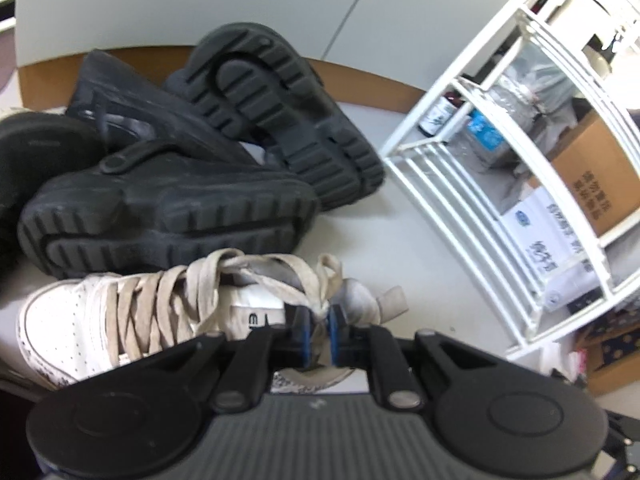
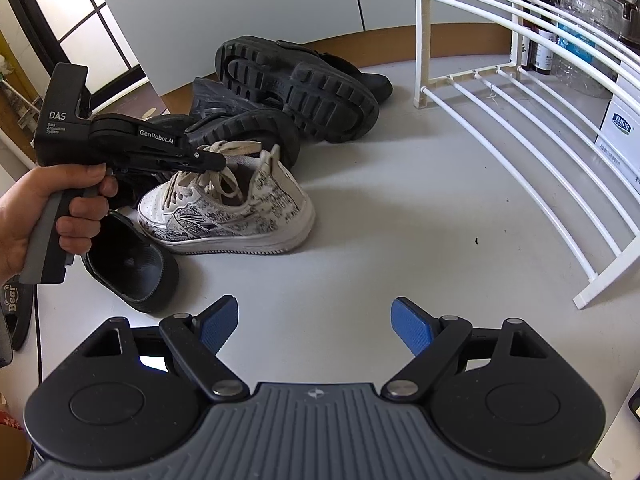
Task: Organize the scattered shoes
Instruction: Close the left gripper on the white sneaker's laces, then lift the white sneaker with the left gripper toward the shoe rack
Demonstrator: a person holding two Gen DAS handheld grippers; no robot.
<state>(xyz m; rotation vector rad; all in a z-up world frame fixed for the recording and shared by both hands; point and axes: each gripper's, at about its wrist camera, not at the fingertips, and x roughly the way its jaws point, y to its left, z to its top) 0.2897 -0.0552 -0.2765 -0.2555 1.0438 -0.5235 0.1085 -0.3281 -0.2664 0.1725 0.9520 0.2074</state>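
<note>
Bright daylight from window; soft shadows; left view blurred; fisheye bending at edges

Sneaker perforated leather, probably; black shoes matt rubber

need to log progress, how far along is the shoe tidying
Done: nothing visible; the white rack holds no shoes on the rails in view. In hand: the left gripper is shut on the white sneaker at its collar; the right gripper is open. Left: the black chunky shoes and black slipper lie piled on the floor.
</note>
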